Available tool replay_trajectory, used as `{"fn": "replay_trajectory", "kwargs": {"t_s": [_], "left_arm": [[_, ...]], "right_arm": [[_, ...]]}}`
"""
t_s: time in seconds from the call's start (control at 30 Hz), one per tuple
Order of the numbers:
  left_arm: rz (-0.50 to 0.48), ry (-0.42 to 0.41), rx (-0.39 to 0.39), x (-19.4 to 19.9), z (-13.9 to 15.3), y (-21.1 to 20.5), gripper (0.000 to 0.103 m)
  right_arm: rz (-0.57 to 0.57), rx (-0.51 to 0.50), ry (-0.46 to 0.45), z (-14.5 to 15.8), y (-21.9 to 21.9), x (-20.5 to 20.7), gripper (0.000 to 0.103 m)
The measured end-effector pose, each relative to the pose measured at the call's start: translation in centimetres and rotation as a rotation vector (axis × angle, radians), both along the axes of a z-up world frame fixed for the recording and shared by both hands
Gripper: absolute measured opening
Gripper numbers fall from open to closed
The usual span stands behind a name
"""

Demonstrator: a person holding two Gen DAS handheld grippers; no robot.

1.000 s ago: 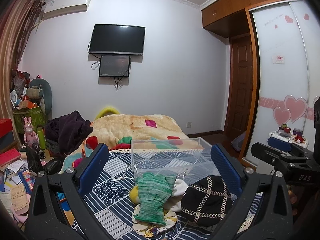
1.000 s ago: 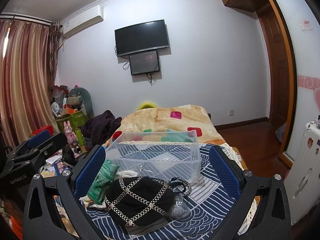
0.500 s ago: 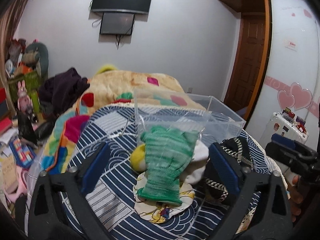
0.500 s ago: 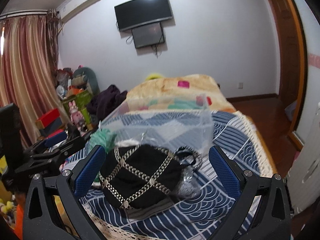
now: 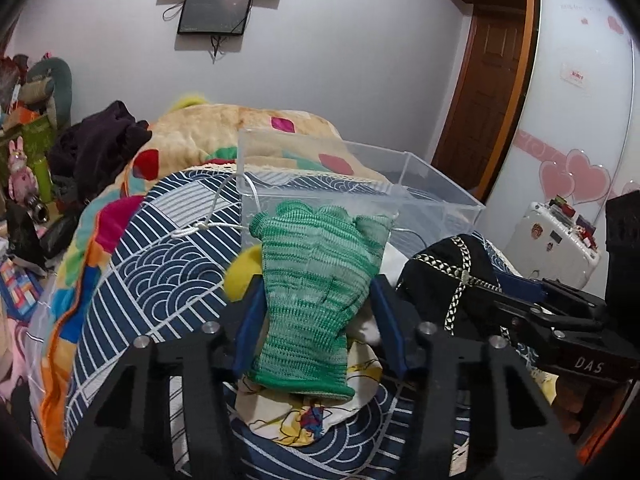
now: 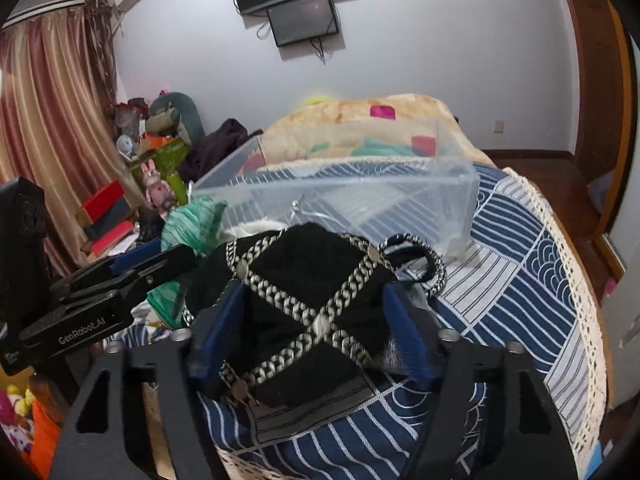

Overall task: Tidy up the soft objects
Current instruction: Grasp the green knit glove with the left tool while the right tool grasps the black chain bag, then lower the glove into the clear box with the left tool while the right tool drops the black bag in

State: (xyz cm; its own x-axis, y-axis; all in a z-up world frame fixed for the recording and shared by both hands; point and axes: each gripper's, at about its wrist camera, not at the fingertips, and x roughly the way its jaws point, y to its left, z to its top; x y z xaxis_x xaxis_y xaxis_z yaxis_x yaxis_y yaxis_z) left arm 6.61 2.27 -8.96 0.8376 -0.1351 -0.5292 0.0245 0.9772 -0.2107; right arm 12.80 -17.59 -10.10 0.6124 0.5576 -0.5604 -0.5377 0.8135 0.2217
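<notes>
Bed [image 6: 520, 248] under wall TV – left gripper [image 5: 320, 312] jaws pinching green glove [image 5: 316, 272], right gripper [image 6: 316, 320] black hat [image 6: 304, 300].

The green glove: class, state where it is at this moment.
In the left wrist view, the green glove sits between the left hand-held gripper fingers, before the clear box, left of the black hat.
</notes>
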Motion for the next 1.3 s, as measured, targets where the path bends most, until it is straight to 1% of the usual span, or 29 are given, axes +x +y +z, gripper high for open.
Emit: {"fn": "replay_trajectory", "kwargs": {"t_s": [0.03,0.1,0.13,0.17,0.2,0.3,0.43,0.57,0.73,0.9,1.07,1.2,1.3], "left_arm": [[-0.003,-0.003,-0.001,0.0,0.0,0.1,0.044],[-0.009,-0.009,-0.002,-0.2,0.2,-0.1,0.039],[-0.012,-0.011,0.0,-0.2,0.3,-0.1,0.035],[-0.017,-0.013,0.002,-0.3,0.3,-0.2,0.031],[-0.02,-0.014,0.004,-0.3,0.4,-0.2,0.029],[-0.031,-0.02,0.01,-0.4,0.6,-0.5,0.025],[-0.039,-0.043,0.024,-0.8,1.4,-0.7,0.022],[-0.036,-0.088,0.04,-1.6,2.7,-0.7,0.022],[-0.023,-0.139,0.026,-2.2,4.8,0.1,0.022],[-0.006,-0.179,0.041,-1.5,6.8,0.9,0.022],[0.0,-0.188,0.039,0.7,8.1,1.5,0.022],[0.01,-0.17,0.044,3.4,8.4,2.1,0.022],[0.009,-0.139,0.016,5.8,8.1,2.9,0.022]], "right_arm": [[0.002,-0.006,-0.015,0.1,0.1,-0.2,0.053],[0.009,-0.013,-0.038,0.4,0.4,-0.6,0.043],[0.012,-0.017,-0.045,0.4,0.4,-0.5,0.04],[0.016,-0.019,-0.051,0.5,0.4,-0.6,0.034],[0.02,-0.019,-0.057,0.5,0.5,-0.6,0.029],[0.03,-0.007,-0.082,0.8,0.4,-0.9,0.024],[0.038,0.006,-0.153,2.0,0.4,-1.9,0.022],[0.018,0.016,-0.186,2.8,0.0,-2.0,0.021],[-0.041,0.06,-0.214,4.3,-1.5,-1.8,0.021],[-0.111,0.09,-0.26,6.6,-2.6,-1.2,0.021],[-0.172,0.095,-0.287,7.8,-2.5,0.0,0.021],[-0.212,0.082,-0.303,8.3,-1.8,1.4,0.021],[-0.234,0.091,-0.297,8.1,-1.2,2.5,0.021]]}}
